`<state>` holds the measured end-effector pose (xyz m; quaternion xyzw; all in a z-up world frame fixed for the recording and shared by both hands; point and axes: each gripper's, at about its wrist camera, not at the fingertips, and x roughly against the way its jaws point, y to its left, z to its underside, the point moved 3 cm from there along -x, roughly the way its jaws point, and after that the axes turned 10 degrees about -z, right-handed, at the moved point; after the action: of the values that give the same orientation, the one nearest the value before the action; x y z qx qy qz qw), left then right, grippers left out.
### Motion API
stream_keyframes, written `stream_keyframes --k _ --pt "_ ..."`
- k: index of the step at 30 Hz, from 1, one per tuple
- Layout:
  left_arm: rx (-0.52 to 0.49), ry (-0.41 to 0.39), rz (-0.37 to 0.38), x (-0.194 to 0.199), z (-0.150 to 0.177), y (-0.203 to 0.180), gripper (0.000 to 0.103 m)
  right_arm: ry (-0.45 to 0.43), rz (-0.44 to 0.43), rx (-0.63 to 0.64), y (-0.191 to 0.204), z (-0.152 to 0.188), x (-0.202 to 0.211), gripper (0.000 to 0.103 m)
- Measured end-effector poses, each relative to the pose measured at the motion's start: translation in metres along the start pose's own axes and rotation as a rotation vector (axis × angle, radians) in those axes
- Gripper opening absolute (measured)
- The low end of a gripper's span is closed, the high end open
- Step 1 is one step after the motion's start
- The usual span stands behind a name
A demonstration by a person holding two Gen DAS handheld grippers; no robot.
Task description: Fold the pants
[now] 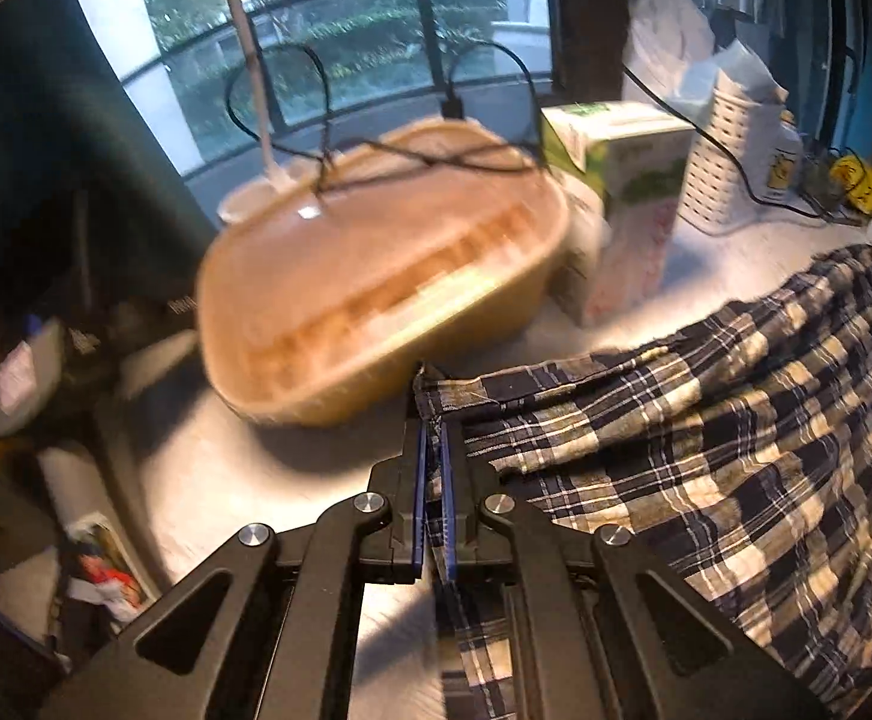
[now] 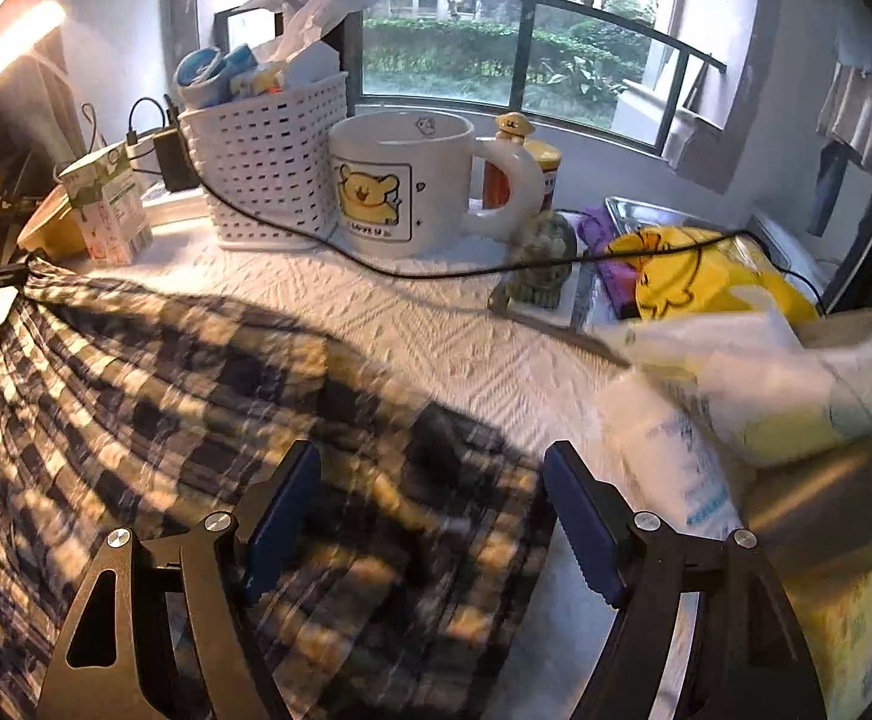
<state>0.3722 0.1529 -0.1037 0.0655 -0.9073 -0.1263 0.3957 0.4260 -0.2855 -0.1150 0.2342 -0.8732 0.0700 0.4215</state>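
left claw [image 1: 434, 450] pinches the plaid pants [image 1: 706, 414]; right claw [image 2: 432, 516] gapes empty above them.

looks like someone's home, a cluttered table by a balcony window [image 2: 442, 54]: cartoon bear mug [image 2: 399, 180], white basket [image 2: 261, 180] stuffed with bits, milk carton [image 1: 628, 180], charger cables, laundry [image 2: 862, 102] hanging outside, trees and apartment blocks beyond the railing.
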Motion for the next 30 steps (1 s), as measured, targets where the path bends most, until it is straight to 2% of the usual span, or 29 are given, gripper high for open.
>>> stream_keyframes --k 3,6,8,10,11,12,14,15,18,21,23,25,26,27,28,29,30 --pt "-0.001 -0.012 -0.061 -0.005 -0.005 0.008 0.003 0.012 -0.025 -0.017 -0.01 -0.01 -0.006 0.078" --pt "0.006 0.035 -0.042 -0.018 -0.005 0.01 0.005 0.042 -0.068 -0.038 -0.017 -0.017 -0.018 0.078" --pt "0.033 0.039 -0.016 -0.019 -0.005 0.013 0.007 0.064 -0.108 -0.055 -0.019 -0.017 -0.028 0.076" --pt "0.057 0.044 0.01 -0.015 -0.005 0.017 0.01 0.076 -0.125 -0.031 -0.013 -0.016 -0.037 0.044" --pt "0.066 0.038 0.015 -0.011 -0.005 0.02 0.018 0.072 -0.119 -0.014 -0.01 -0.017 -0.037 0.032" --pt "0.074 0.034 0.02 -0.007 -0.004 0.023 0.033 0.077 -0.128 0.003 -0.005 -0.019 -0.039 0.029" --pt "0.092 0.03 0.044 0.004 0.0 0.024 0.051 0.073 -0.077 0.041 0.003 -0.02 -0.04 0.027" --pt "0.099 0.027 0.059 0.009 0.003 0.026 0.052 0.06 -0.043 0.056 0.005 -0.023 -0.039 0.026" --pt "0.093 0.041 0.084 0.024 0.013 0.021 0.052 0.014 0.057 0.078 0.005 -0.034 -0.038 0.026" --pt "0.069 0.107 0.172 0.03 0.038 0.006 0.052 0.003 0.064 0.063 0.002 -0.042 -0.041 0.026" --pt "0.024 0.177 0.159 0.021 0.054 -0.009 0.052 0.018 0.067 0.064 0.003 -0.042 -0.045 0.027" --pt "0.037 0.143 0.141 0.022 0.064 -0.01 0.051 0.033 0.081 0.08 0.007 -0.038 -0.041 0.033" --pt "0.05 0.147 0.139 0.021 0.066 -0.009 0.045 0.031 0.088 0.089 0.009 -0.037 -0.037 0.035" --pt "0.057 0.137 0.13 0.023 0.068 -0.009 0.025 0.027 0.096 0.094 0.01 -0.034 -0.032 0.048" --pt "0.062 0.13 0.116 0.025 0.07 -0.008 0.017 0.017 0.104 0.096 0.011 -0.03 -0.022 0.064" --pt "0.066 0.126 0.11 0.029 0.073 -0.007 0.009 0.009 0.104 0.096 0.012 -0.028 -0.016 0.069" --pt "0.066 0.116 0.098 0.029 0.074 -0.008 0.007 -0.002 0.101 0.096 0.012 -0.023 -0.006 0.072"
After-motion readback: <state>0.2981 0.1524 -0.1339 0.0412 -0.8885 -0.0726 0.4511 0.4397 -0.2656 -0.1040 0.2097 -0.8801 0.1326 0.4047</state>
